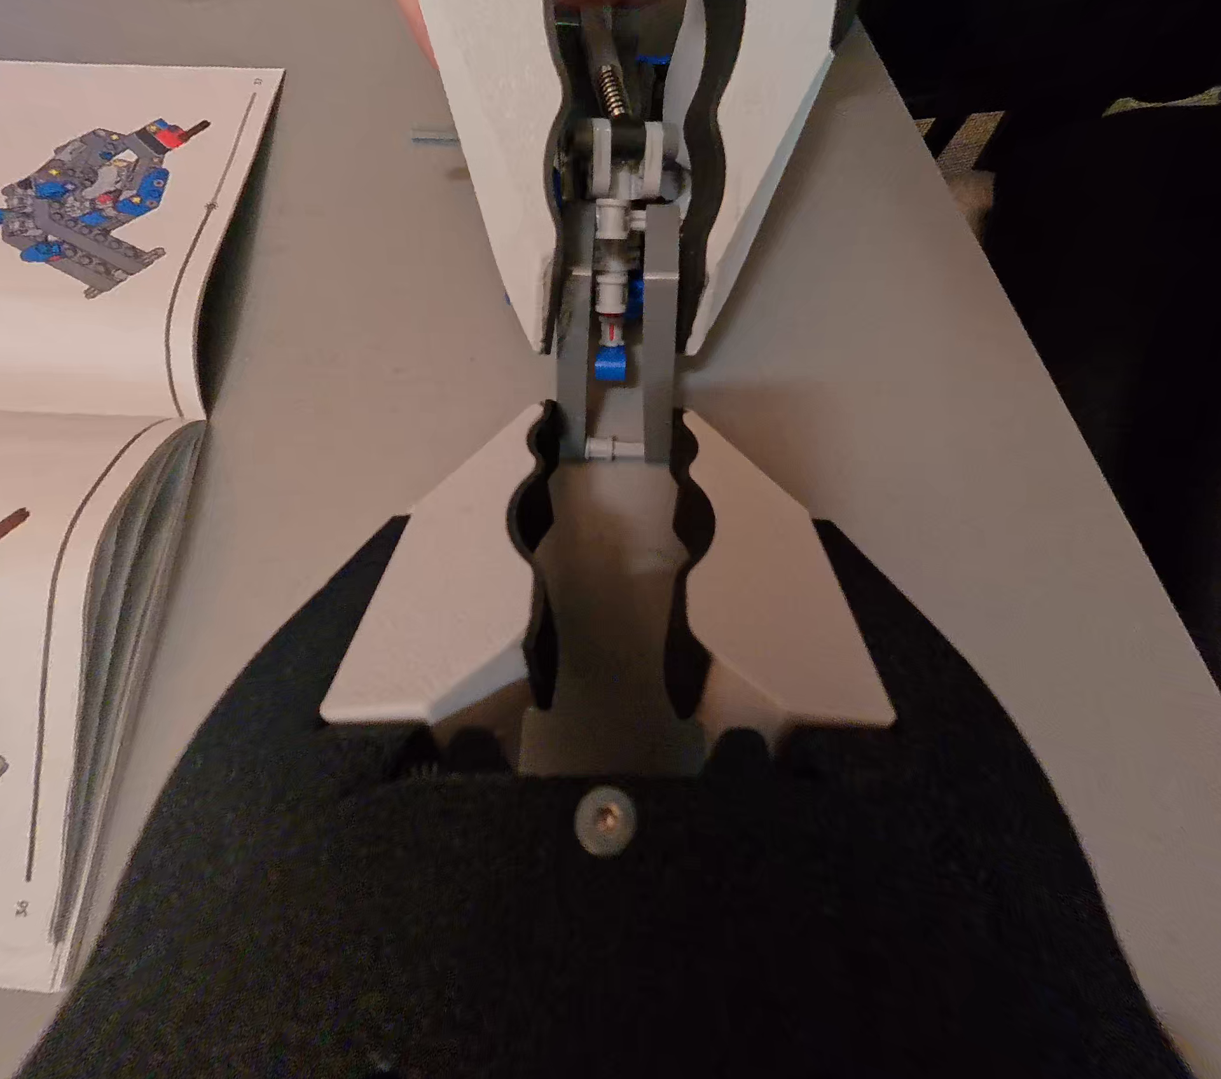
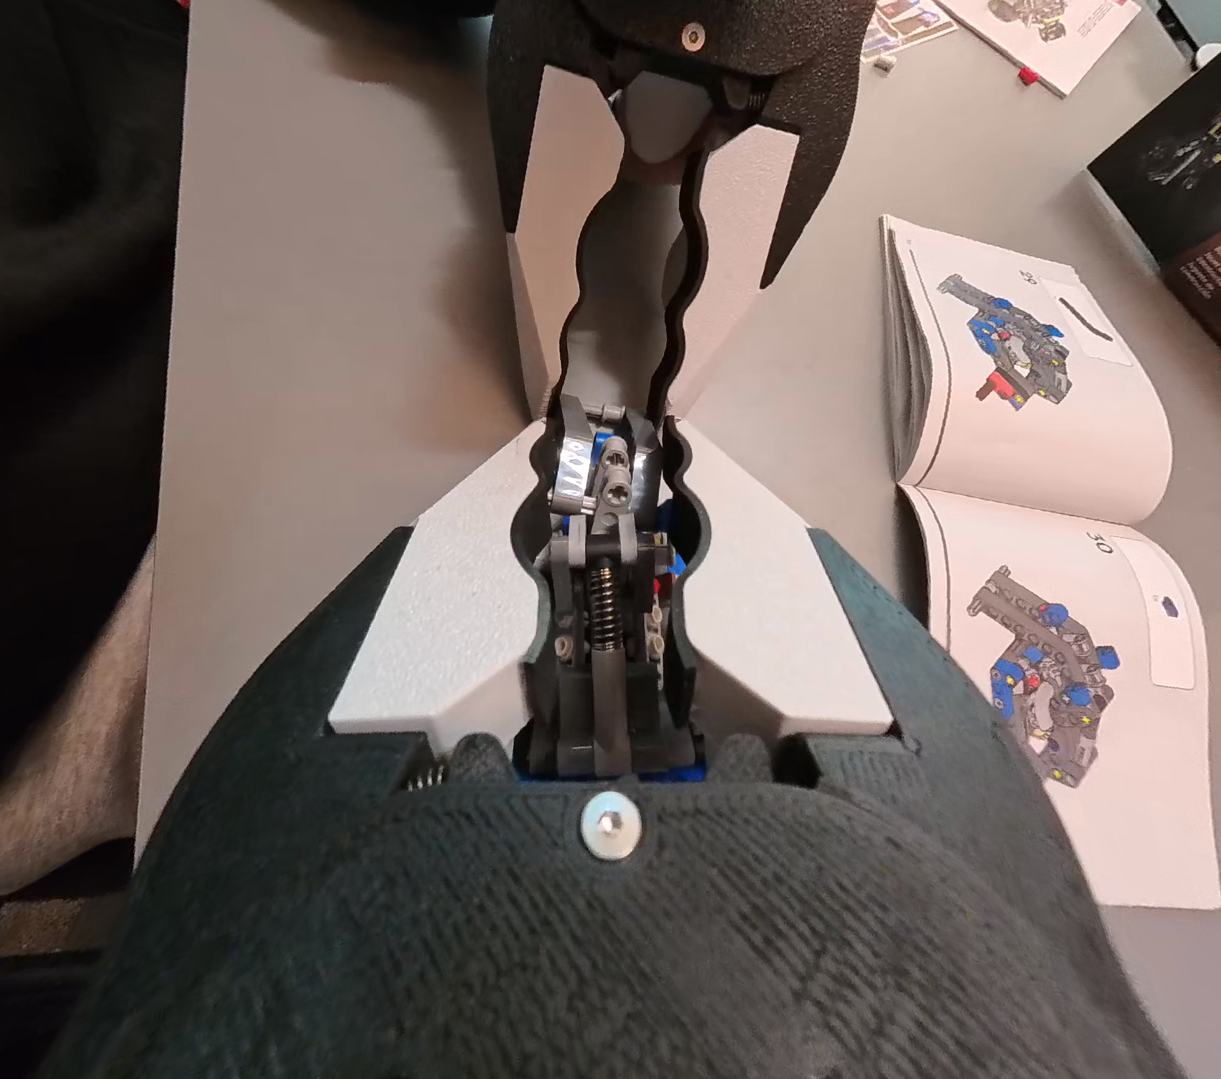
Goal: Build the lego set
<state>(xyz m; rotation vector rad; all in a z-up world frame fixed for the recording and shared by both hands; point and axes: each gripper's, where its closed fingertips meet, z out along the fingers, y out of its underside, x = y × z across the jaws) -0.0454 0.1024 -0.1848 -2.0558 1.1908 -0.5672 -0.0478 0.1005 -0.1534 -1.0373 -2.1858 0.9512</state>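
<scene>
Pale grey table (image 2: 330, 254) under dim, warm light.

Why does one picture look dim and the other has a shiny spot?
Left wrist view: dim and warm, with the booklet smeared and bent at the edge. Right wrist view: brighter, with white glare on a grey beam of the brick model between the tongs.

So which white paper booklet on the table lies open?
The nearer white paper booklet, pages spread showing diagrams; the farther booklet lies shut.
</scene>
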